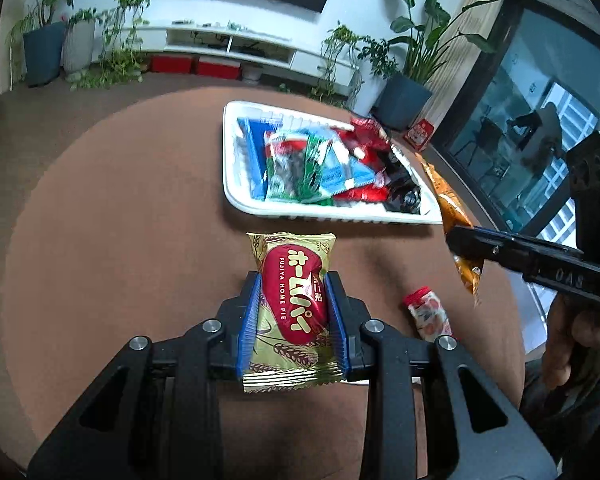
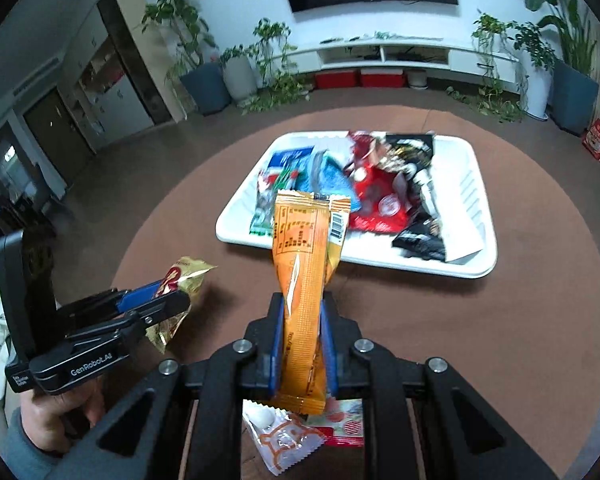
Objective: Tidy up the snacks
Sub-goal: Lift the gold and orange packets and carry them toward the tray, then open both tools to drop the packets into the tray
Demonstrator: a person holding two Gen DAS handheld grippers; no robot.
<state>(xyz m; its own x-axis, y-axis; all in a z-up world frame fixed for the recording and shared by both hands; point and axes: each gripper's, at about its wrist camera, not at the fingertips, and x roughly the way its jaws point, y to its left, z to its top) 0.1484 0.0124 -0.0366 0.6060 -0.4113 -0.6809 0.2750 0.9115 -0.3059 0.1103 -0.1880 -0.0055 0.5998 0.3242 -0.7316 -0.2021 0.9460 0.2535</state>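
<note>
Where the round brown table (image 1: 140, 208) fills both wrist views, a white plastic tray (image 1: 236, 184) sits toward its far side, at about one o'clock from the left gripper and twelve o'clock from the right gripper.

Tray contents: a loose heap of snack packets, blue and green ones (image 1: 300, 168) on the tray's left, red ones (image 2: 376, 196) in the middle, black ones (image 2: 420, 236) to the right. The tray's right end shows bare ribbed floor (image 2: 466, 196).

Left gripper (image 1: 293, 280): narrowly parted, its blue pads pressed on both long edges of a gold Fujiya Home Pie packet (image 1: 296, 300) with a red oval label. The packet is held clear above the table, short of the tray's near rim. From the right wrist view the same packet (image 2: 184, 280) appears at nine o'clock, crumpled between the jaws, with a hand (image 2: 56, 412) and grey sleeve at the handle.

Right gripper (image 2: 302, 308): closed almost fully on a long orange stick packet (image 2: 300, 280), barcode side up, its top end reaching over the tray's near edge in that view. In the left wrist view it (image 1: 448, 196) hangs at three o'clock beside the tray's right corner.

On the table, loose: a small red-and-white packet (image 1: 428, 312) at four o'clock from the left gripper; beneath the right gripper, a white-and-orange sachet (image 2: 280, 440) beside a red-printed one (image 2: 346, 426).
</note>
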